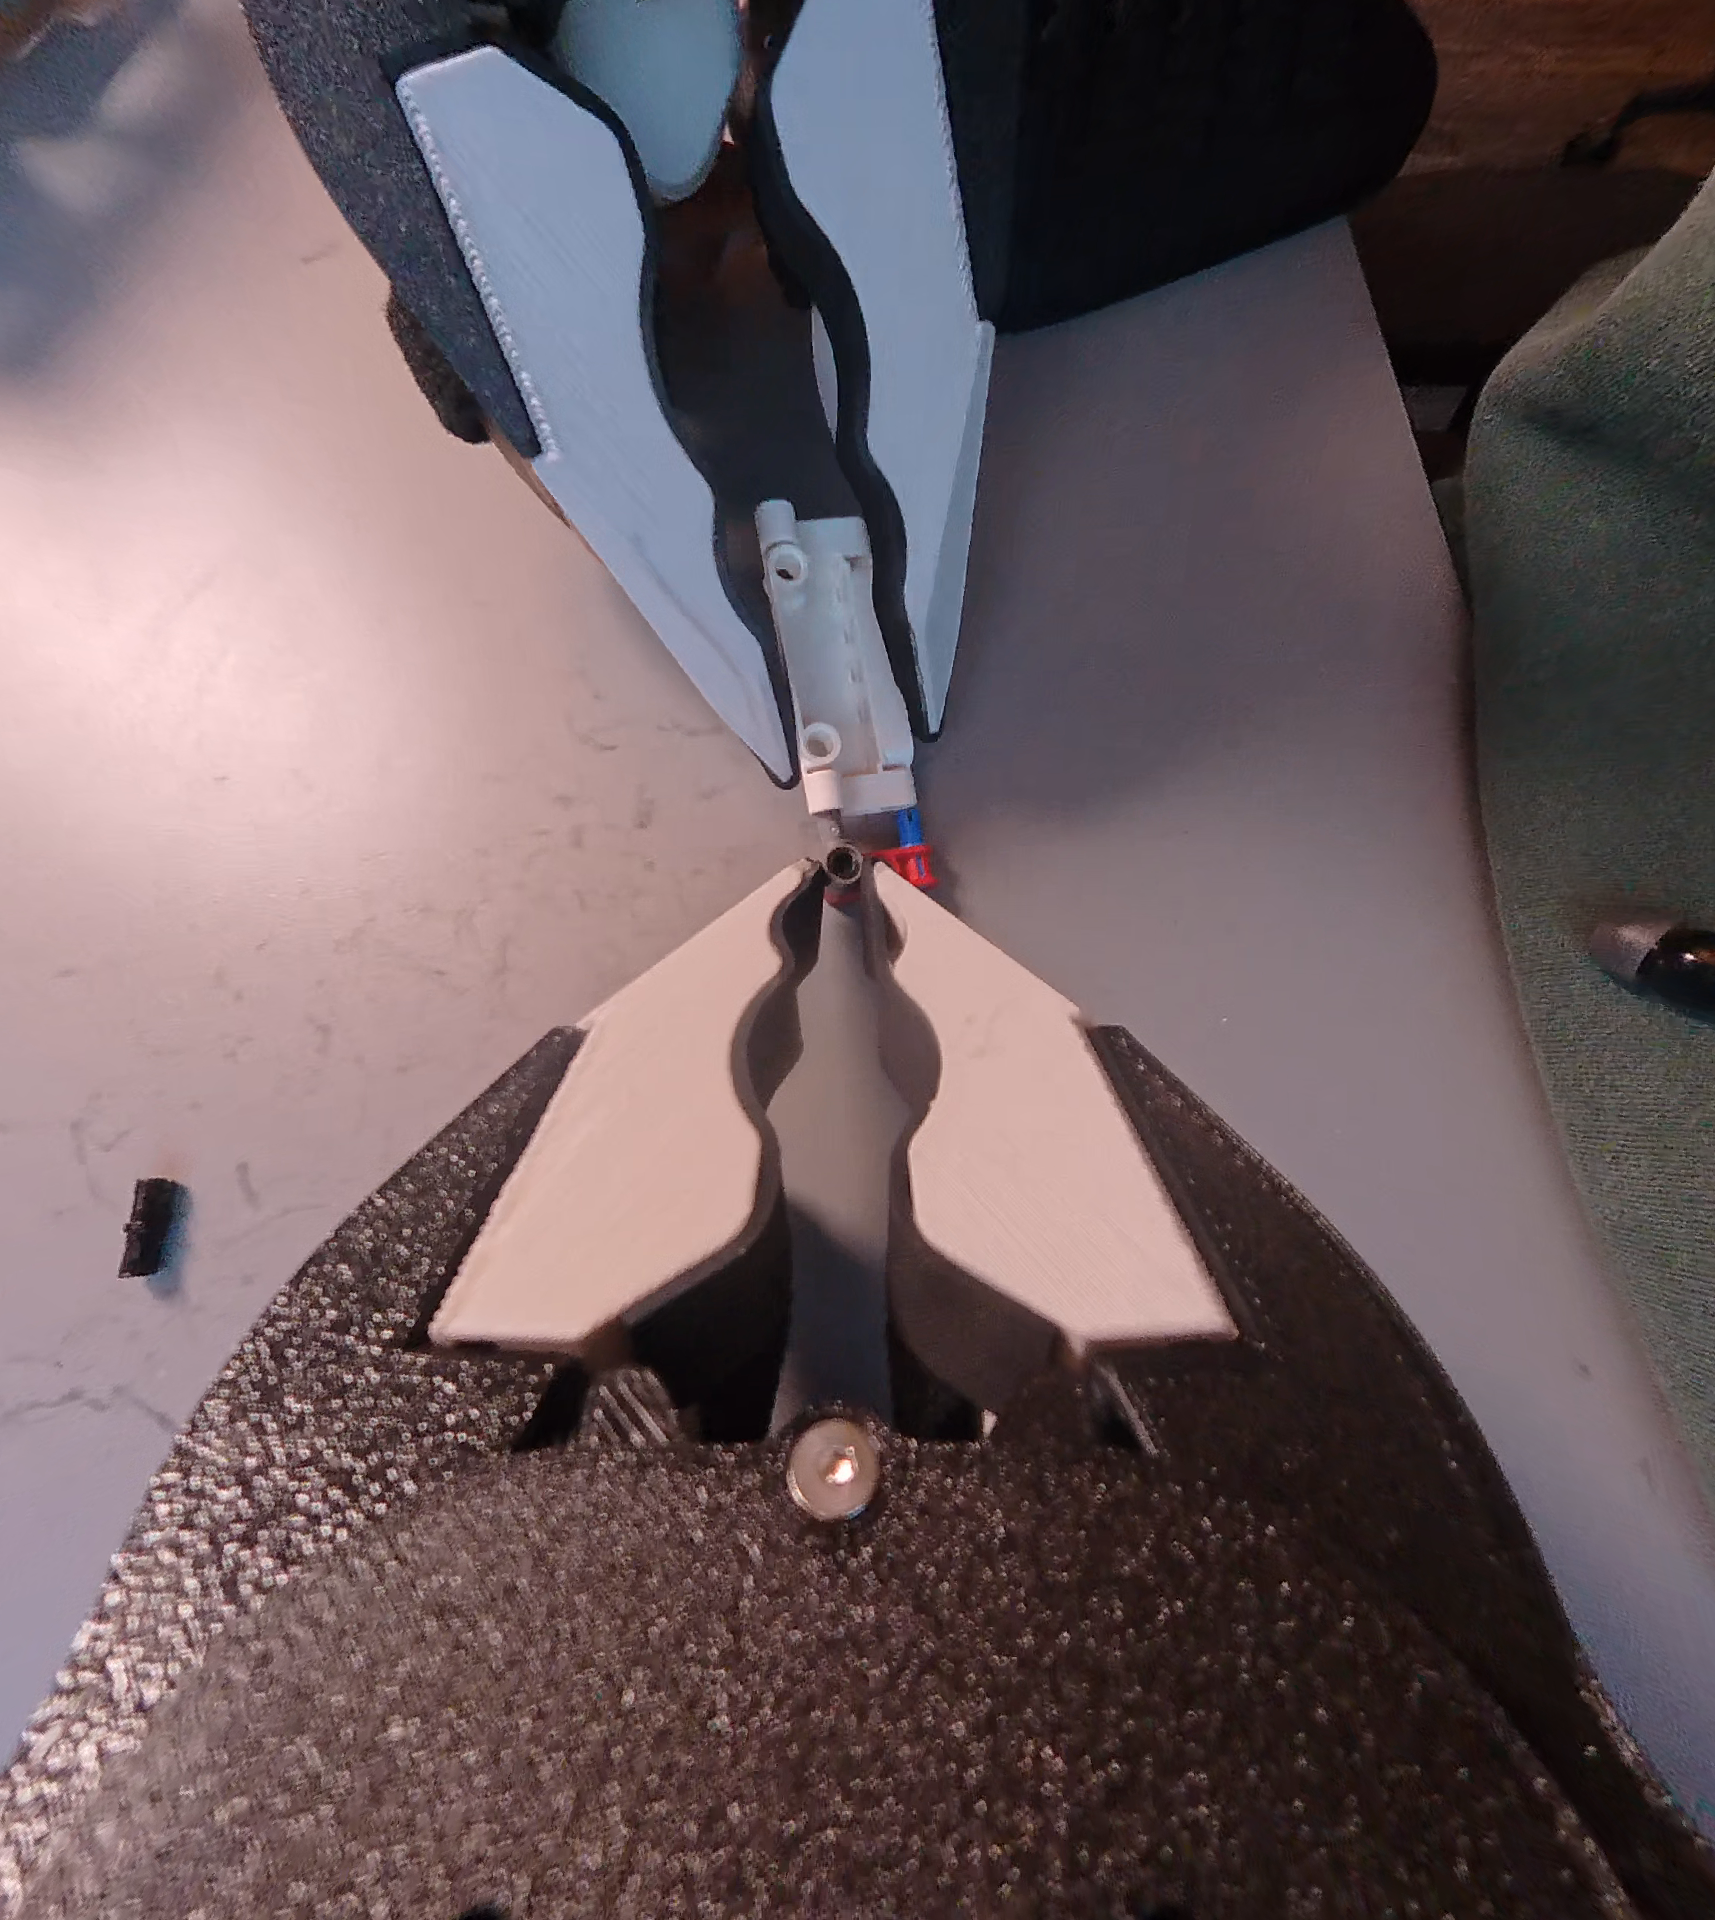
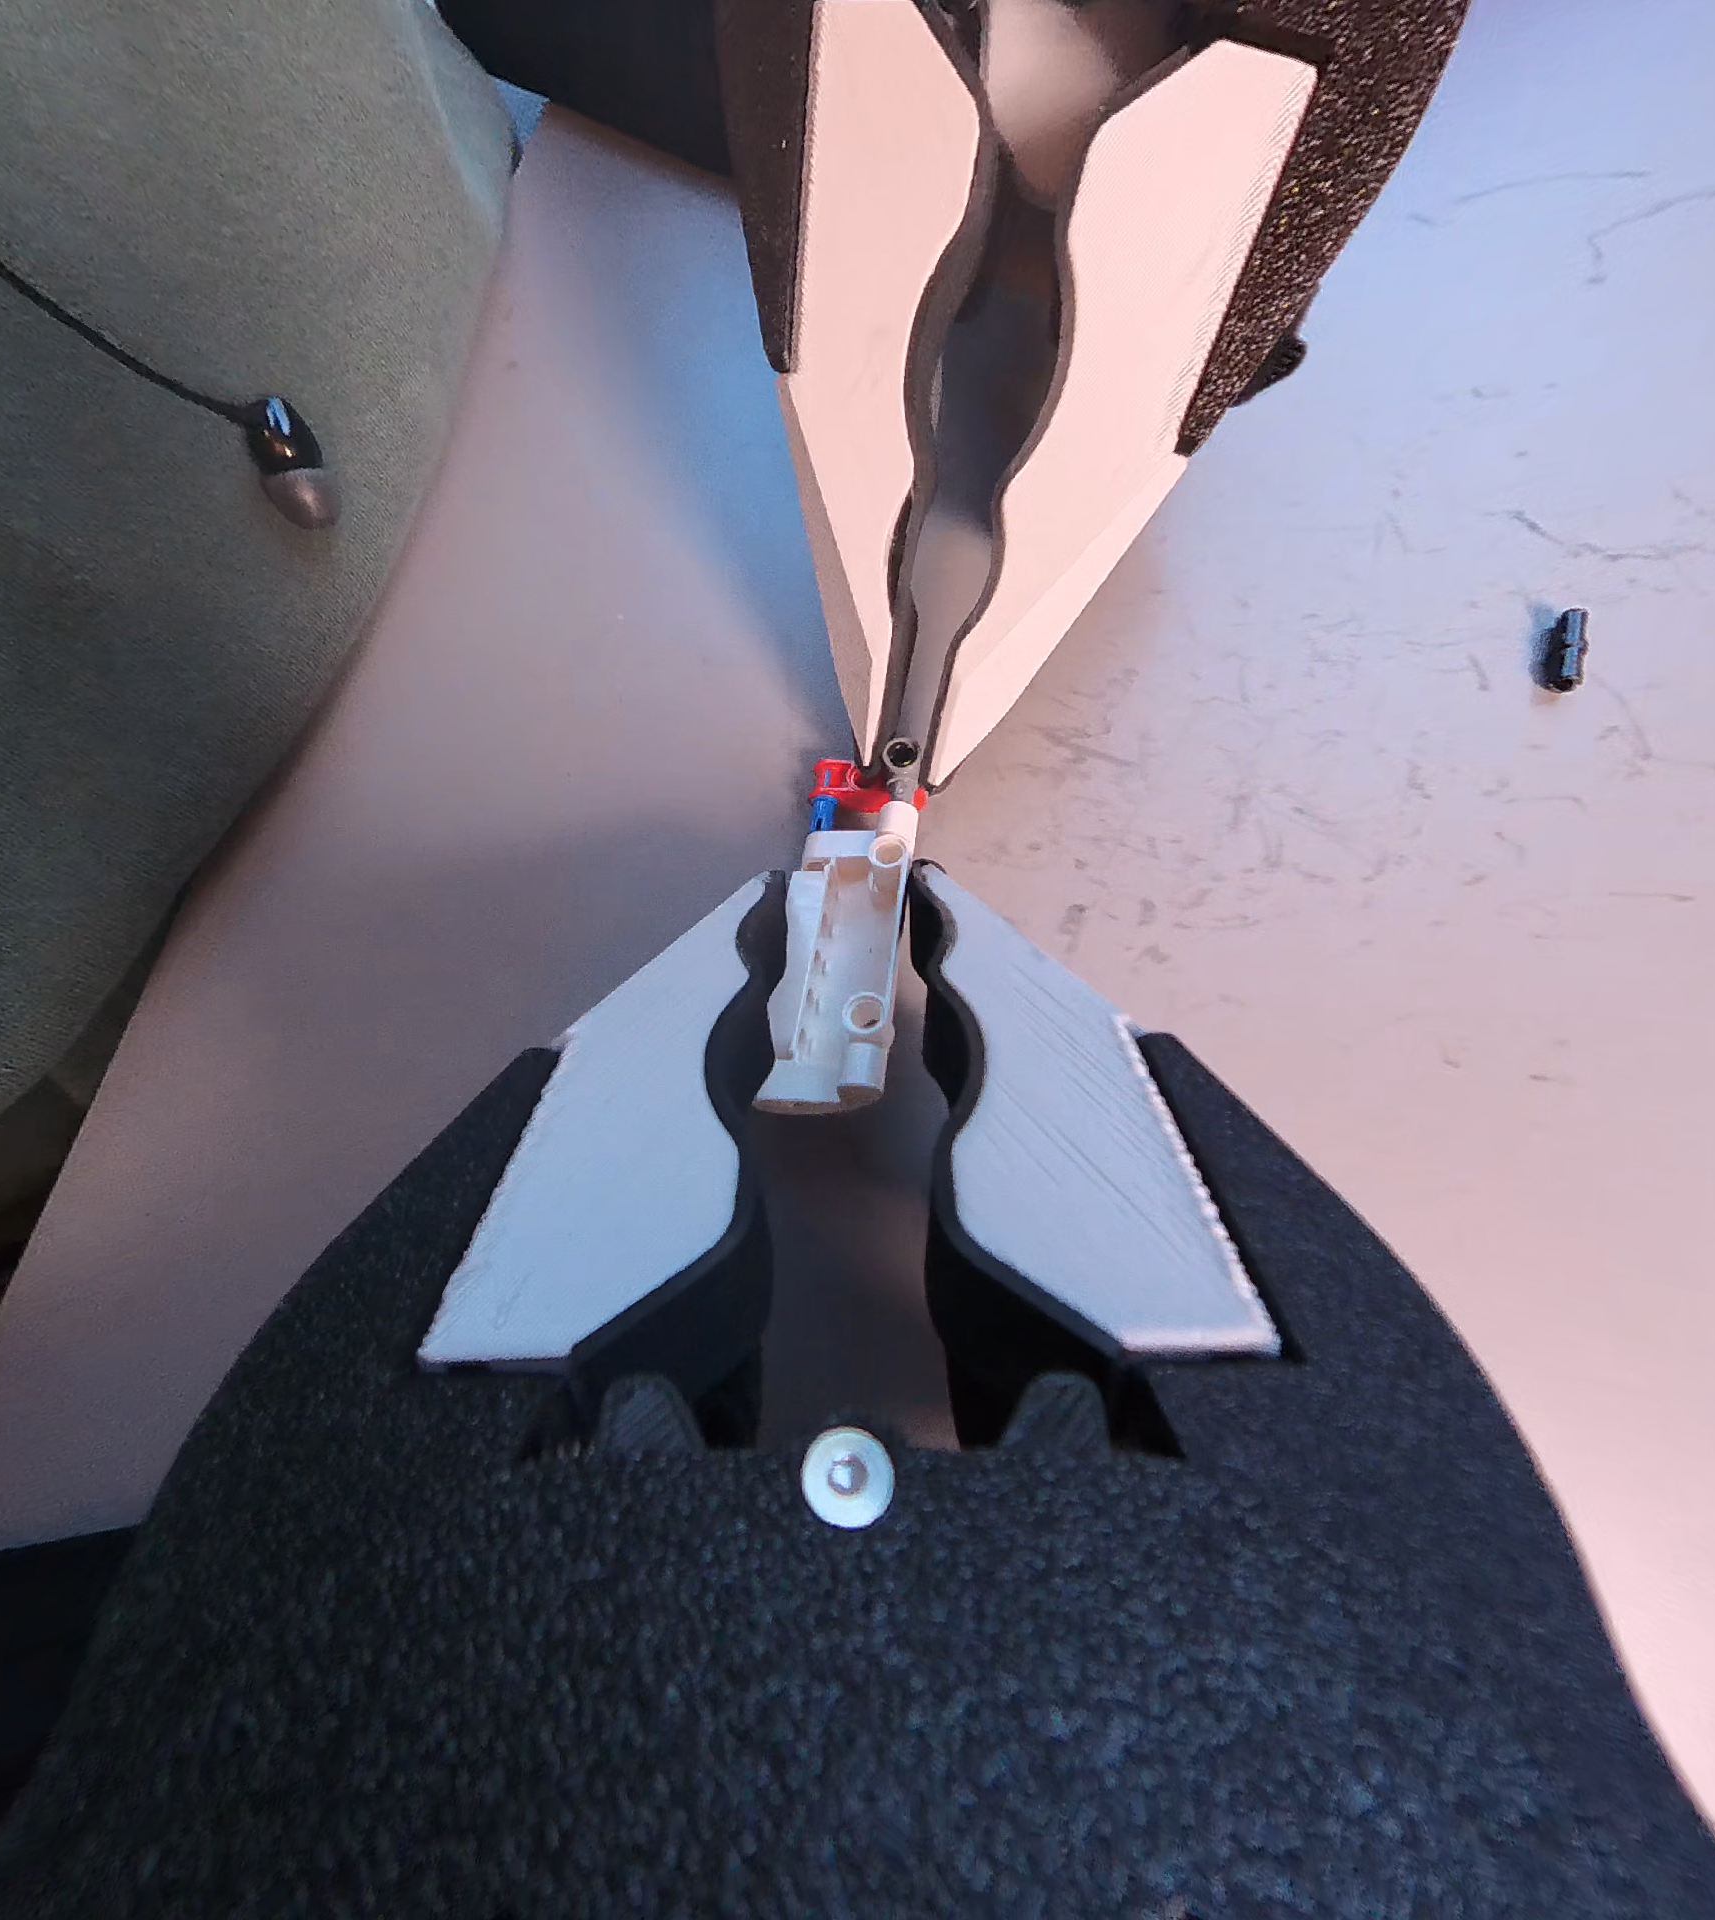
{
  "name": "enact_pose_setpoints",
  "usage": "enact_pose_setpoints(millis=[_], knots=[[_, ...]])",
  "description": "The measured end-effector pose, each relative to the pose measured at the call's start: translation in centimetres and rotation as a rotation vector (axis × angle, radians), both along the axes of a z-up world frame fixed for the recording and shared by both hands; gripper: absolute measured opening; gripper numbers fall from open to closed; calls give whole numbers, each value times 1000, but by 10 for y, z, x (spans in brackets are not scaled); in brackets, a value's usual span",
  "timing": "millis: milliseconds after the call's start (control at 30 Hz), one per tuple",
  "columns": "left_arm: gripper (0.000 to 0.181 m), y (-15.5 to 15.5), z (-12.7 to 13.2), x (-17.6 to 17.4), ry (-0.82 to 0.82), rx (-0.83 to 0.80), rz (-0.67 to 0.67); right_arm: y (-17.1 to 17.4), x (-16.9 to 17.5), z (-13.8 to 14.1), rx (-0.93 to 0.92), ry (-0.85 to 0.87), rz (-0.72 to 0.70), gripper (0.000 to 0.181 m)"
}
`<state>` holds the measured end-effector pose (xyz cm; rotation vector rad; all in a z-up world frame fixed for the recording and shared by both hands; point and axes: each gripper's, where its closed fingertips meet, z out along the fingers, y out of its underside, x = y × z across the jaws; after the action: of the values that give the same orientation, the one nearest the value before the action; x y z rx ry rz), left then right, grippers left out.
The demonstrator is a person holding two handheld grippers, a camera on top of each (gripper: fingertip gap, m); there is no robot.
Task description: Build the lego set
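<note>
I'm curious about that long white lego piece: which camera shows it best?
The right wrist view: the white lego piece lies close between the right tongs, its side holes sharp and well lit. The left wrist view shows the same piece farther off, dimmer, partly hidden by those tongs' fingers.

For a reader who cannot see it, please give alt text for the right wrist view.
The right gripper holds a white lego piece in its jaws, meeting the left gripper, which grips a small dark pin beside a red connector, above a grey table.
</note>
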<state>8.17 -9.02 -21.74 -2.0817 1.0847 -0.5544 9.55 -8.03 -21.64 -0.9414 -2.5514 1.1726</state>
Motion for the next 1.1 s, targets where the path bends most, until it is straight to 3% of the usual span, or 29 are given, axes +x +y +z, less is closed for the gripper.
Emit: enact_pose_setpoints(millis=[233, 467, 733, 900, 1100], knots=[[6, 5, 13, -7, -61, 66, 30, 2, -6, 13, -154, -31, -40, 23], [6, 9, 2, -11, 37, 77, 58, 6, -11, 2, -15, -7, -42, 23], [7, 7, 31, -21, -172, 58, 102, 2, -22, 27, -101, 158, -94, 23], [9, 0, 9, -29, -56, 16, 113, -2, -22, 9, 37, 153, -51, 24], [25, -2, 16, -35, -115, 3, 153, -4, -28, 36, -103, 270, -82, 24]])
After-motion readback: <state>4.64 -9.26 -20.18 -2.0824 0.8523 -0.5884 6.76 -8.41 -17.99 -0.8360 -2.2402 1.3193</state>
